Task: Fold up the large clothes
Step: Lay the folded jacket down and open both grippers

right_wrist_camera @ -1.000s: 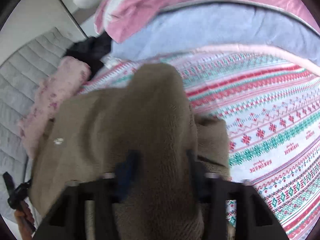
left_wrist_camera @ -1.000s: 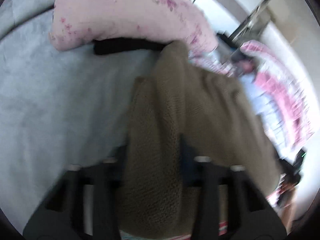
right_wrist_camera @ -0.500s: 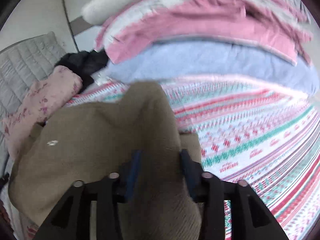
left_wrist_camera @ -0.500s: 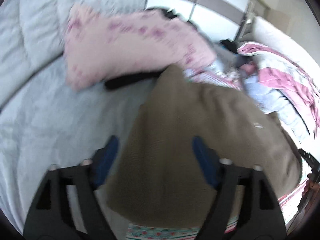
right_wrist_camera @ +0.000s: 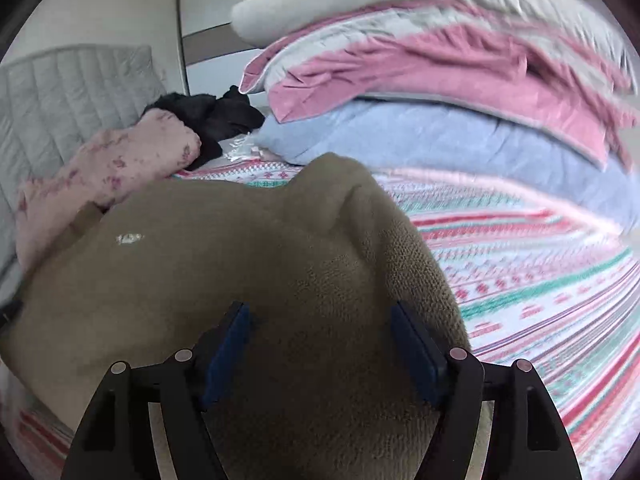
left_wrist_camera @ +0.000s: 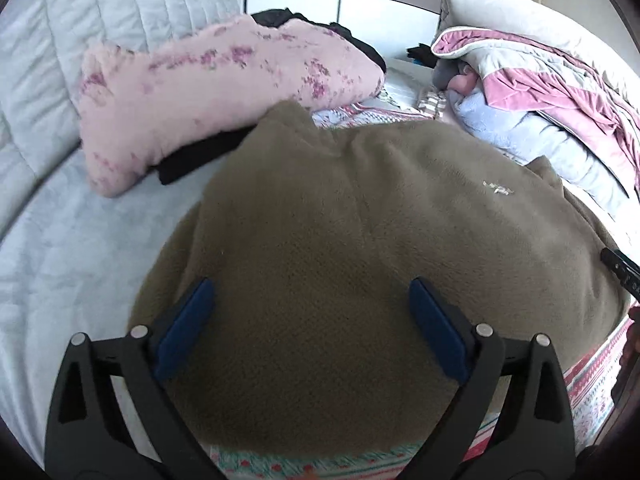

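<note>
An olive-brown fleece sweater (left_wrist_camera: pixel 360 216) lies spread on the bed, a small white logo on its chest. It also fills the lower half of the right wrist view (right_wrist_camera: pixel 224 264). My left gripper (left_wrist_camera: pixel 312 296) is open, its blue pads wide apart just above the sweater's near edge. My right gripper (right_wrist_camera: pixel 320 320) is open too, its jaws apart over a raised fold of the sweater.
A pink floral pillow (left_wrist_camera: pixel 208 92) lies behind the sweater with a black garment (left_wrist_camera: pixel 200 156) under it. Stacked pink, grey and blue bedding (right_wrist_camera: pixel 460 92) sits to the right. A patterned blanket (right_wrist_camera: pixel 540 280) and grey sheet (left_wrist_camera: pixel 80 240) cover the bed.
Both grippers have opened and let go of the sweater. It was bunched up in the jaws and now lies spread flat on the bed.
</note>
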Demonstrator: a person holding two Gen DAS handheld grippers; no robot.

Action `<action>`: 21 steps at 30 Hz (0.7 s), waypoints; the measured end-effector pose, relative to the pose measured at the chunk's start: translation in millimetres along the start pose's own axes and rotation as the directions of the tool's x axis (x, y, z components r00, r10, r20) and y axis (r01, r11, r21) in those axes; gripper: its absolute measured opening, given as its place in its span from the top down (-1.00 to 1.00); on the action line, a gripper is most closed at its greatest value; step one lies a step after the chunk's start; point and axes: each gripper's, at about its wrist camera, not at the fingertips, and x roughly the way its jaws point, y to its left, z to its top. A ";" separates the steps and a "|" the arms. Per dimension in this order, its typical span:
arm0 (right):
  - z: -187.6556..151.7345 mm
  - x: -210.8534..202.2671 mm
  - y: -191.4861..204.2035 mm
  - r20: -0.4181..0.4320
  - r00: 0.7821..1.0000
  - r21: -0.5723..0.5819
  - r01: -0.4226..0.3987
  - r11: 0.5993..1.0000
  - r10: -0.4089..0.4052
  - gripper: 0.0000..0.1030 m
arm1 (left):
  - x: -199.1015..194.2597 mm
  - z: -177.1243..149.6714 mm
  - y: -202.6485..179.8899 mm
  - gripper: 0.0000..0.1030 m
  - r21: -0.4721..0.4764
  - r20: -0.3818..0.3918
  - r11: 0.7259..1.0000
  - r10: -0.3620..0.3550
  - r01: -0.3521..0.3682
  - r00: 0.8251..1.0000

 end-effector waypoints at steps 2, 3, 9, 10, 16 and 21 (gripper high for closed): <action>2.7 -12.3 4.7 0.002 1.000 0.022 -0.029 0.999 0.029 -0.56 | -10.4 -0.9 -7.0 -0.91 -0.019 -0.026 1.000 -0.002 0.001 1.000; 3.3 -18.9 8.2 -0.002 0.999 0.030 -0.042 0.999 0.042 -0.61 | -14.1 -2.6 -13.5 -0.94 -0.018 -0.047 1.000 -0.004 0.003 0.999; 0.6 -65.8 28.4 -0.002 1.000 0.010 -0.012 1.000 0.012 -0.68 | -52.6 -22.0 -54.5 -0.98 0.066 -0.052 0.997 0.051 -0.048 0.997; -2.9 -74.8 32.1 -0.007 1.000 0.005 -0.008 1.000 0.008 -0.69 | -60.1 -27.5 -59.7 -0.98 0.066 -0.063 0.997 0.049 -0.045 0.997; -34.9 -111.4 59.4 -0.082 0.996 -0.054 0.018 0.998 -0.022 -0.74 | -92.9 -60.5 -84.1 -0.98 0.076 -0.083 0.994 0.088 -0.082 0.993; -60.2 -120.4 72.2 -0.150 0.989 -0.081 -0.007 0.997 -0.005 -0.74 | -105.2 -80.0 -93.3 -0.98 0.074 -0.118 0.996 0.064 -0.056 0.991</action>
